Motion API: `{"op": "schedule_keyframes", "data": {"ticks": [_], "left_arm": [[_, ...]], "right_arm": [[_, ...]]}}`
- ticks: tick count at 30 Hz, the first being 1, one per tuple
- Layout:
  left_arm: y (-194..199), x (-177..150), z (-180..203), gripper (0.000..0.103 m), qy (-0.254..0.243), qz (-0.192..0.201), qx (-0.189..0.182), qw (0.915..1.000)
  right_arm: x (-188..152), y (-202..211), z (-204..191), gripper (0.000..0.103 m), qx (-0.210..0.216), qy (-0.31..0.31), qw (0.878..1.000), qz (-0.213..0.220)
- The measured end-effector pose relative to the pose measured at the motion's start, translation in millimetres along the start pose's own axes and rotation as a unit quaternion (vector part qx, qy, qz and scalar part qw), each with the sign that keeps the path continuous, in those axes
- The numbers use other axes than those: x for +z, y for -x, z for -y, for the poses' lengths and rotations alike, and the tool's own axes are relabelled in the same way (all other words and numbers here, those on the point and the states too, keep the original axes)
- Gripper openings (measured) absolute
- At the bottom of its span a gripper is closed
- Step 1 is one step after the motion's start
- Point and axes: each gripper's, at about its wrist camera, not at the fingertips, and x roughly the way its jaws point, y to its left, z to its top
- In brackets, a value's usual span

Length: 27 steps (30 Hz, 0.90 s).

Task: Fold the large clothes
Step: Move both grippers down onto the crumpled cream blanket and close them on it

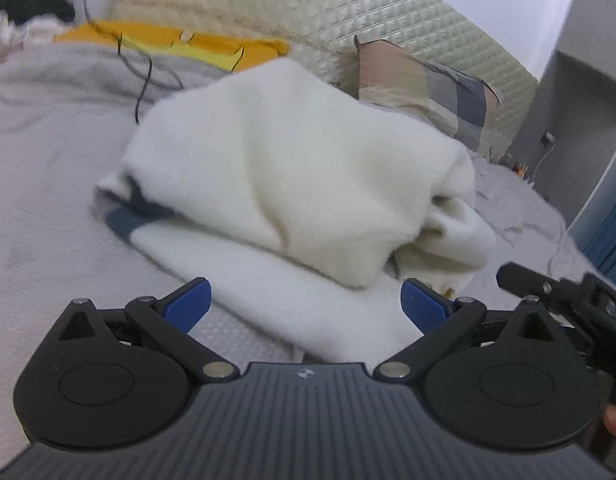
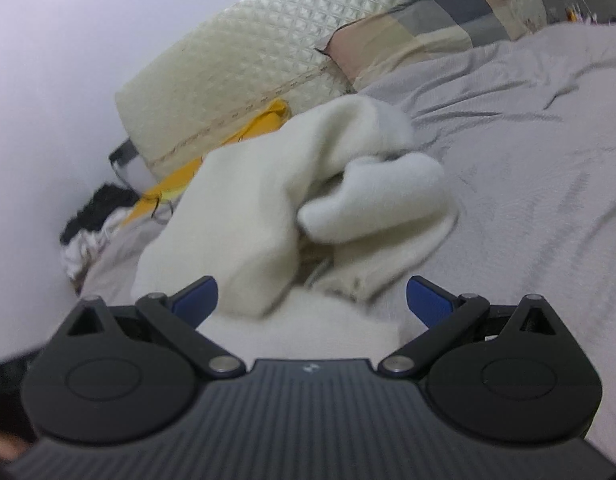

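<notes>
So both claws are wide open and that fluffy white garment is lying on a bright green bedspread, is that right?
Not quite. The bedspread is grey, not green, as the right wrist view shows plainly. The rest holds: the left claw and right claw are both wide open, and the fluffy white garment lies on the bed.

Soft, even indoor light, no hard glare; only faint shadows in folds of the white fleece garment (image 1: 292, 184) and under its 7 o'clock edge. Both views motion-blurred, esp. the garment and bg toward 10–12 o'clock; gripper bodies at 6 o'clock stay sharp. Strong fisheye bend: quilted headboard (image 1: 347, 20) curves; dark vignette in the bottom corners.
</notes>
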Motion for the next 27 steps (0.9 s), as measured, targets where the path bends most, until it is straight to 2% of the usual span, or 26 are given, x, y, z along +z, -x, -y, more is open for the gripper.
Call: {"op": "schedule_keyframes", "data": {"ticks": [2,3,5,8,10,13,16,17,19,20,21,24,27], "left_arm": [[-12.4,5.7,-10.9,0.101,0.029,-0.005,-0.027,0.9992],[-20.2,9.1,-16.7,0.101,0.042,-0.009,-0.048,0.9979],[-37.5,16.0,-28.4,0.098,0.073,-0.012,-0.067,0.995],[-66.1,24.4,-49.7,0.089,0.141,-0.026,-0.094,0.9851],[-86.5,29.5,-59.4,0.086,0.177,-0.033,-0.115,0.9769],[-112.6,37.1,-64.9,0.081,0.203,-0.046,-0.114,0.9715],[-129.2,47.3,-63.6,0.06,0.198,-0.049,-0.095,0.9743],[-133.2,49.0,-64.0,0.049,0.196,-0.05,-0.09,0.9752],[-137.1,55.7,-66.6,0.034,0.197,-0.045,-0.084,0.9758],[-137.0,57.3,-68.5,0.027,0.198,-0.04,-0.084,0.9758],[-134.8,59.0,-71.2,0.023,0.2,-0.03,-0.087,0.9754],[-121.5,66.0,-77.1,0.018,0.199,0.003,-0.097,0.9751],[-94.8,77.4,-74.9,0.016,0.196,0.036,-0.117,0.9731]], "right_arm": [[11.5,-14.5,8.8,0.093,0.021,-0.027,0.999,-0.001],[16.8,-21.9,13.0,0.085,0.032,-0.041,0.999,0.0],[26.3,-38.6,20.6,0.076,0.051,-0.061,0.997,-0.002],[39.3,-61.1,25.4,0.071,0.073,-0.06,0.996,-0.004],[48.8,-73.8,28.3,0.071,0.084,-0.063,0.995,0.006],[66.2,-100.7,36.5,0.07,0.086,-0.077,0.993,0.005],[81.3,-128.0,32.4,0.071,0.071,-0.06,0.996,-0.003],[85.4,-136.8,29.8,0.071,0.065,-0.051,0.997,-0.005],[91.6,-152.4,26.1,0.069,0.051,-0.044,0.998,-0.006],[93.3,-157.9,25.1,0.061,0.045,-0.044,0.998,-0.007],[95.3,-164.3,23.4,0.047,0.036,-0.04,0.998,-0.01],[98.5,-166.1,18.8,0.026,0.029,-0.026,0.999,-0.016],[97.9,-146.9,8.0,0.018,0.026,0.0,1.0,-0.01]]}}
